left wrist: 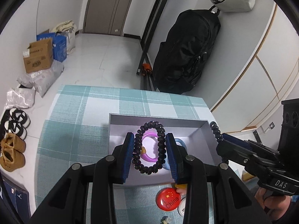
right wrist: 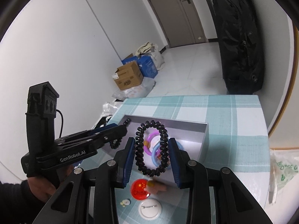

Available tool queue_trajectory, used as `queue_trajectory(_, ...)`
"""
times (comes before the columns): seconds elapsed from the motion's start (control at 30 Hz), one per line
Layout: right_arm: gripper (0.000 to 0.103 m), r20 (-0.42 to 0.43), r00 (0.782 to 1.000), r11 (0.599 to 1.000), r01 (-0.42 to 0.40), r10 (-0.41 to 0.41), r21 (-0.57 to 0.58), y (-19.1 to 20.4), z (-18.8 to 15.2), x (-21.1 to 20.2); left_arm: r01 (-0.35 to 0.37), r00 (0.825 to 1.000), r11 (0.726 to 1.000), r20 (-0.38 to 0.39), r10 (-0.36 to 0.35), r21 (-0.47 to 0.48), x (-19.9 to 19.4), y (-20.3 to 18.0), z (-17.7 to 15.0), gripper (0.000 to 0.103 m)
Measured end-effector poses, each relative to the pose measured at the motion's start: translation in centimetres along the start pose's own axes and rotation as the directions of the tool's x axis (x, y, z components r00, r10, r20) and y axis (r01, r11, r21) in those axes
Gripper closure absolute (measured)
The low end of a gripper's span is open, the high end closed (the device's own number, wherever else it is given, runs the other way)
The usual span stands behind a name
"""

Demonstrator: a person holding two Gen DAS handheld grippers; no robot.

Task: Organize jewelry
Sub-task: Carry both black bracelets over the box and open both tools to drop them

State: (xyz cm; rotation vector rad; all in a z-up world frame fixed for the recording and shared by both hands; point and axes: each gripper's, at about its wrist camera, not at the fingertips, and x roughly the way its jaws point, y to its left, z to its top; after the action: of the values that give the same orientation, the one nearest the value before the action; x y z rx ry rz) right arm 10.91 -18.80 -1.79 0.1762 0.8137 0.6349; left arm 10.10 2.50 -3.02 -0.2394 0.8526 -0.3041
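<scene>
Left claw (left wrist: 150, 150) (like right claw (right wrist: 151, 151)) clasps a black coil bracelet (left wrist: 149, 147) between its pads.

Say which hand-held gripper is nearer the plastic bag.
Right. The right hand-held gripper hangs over the box, the plastic bag off its right; the left hand-held gripper sits at the box's far left wall.

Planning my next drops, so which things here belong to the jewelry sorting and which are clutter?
Job: first coil band in left gripper; second coil band in right gripper; grey box; purple ring; blue ring; red badge; white badge.
Lying about: black bag; cardboard boxes; shoes.
</scene>
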Motion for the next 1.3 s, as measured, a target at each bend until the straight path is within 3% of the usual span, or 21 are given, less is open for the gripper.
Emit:
queue_trajectory(0.43, 0.069, -0.027, 1.000, 0.999, -0.012, 0.013, 0.036, -1.6, 0.1, 1.7, 0.014, 0.998, 1.000, -0.063, -0.015, -0.010, 2.0, 0.1, 0.5, 0.074)
queue_trajectory(0.9, 0.068, -0.023, 1.000, 0.999, -0.012, 0.013, 0.044, -1.9, 0.1, 2.1, 0.011, 0.997, 1.000, -0.082, -0.012, -0.017, 2.6, 0.1, 0.6, 0.074)
queue_trajectory(1.0, 0.064, -0.017, 1.000, 0.999, -0.004, 0.005, 0.039, -1.8, 0.2, 2.2, 0.029, 0.997, 0.999, -0.068, -0.031, -0.032, 2.4, 0.2, 0.6, 0.074)
queue_trajectory(1.07, 0.061, -0.008, 1.000, 1.000, -0.002, 0.002, 0.031, -1.6, 0.2, 2.2, 0.054, 0.997, 0.997, -0.057, -0.056, -0.048, 2.3, 0.3, 0.7, 0.067)
queue_trajectory(1.2, 0.056, 0.013, 1.000, 1.000, -0.007, 0.006, 0.019, -1.3, 0.2, 1.8, 0.035, 0.998, 0.997, -0.055, -0.039, -0.070, 2.3, 0.5, 0.7, 0.059)
queue_trajectory(1.3, 0.048, 0.031, 1.000, 1.000, -0.004, 0.004, 0.004, -1.0, 0.2, 1.4, 0.042, 0.998, 0.997, -0.051, -0.045, -0.072, 2.2, 0.4, 0.8, 0.046)
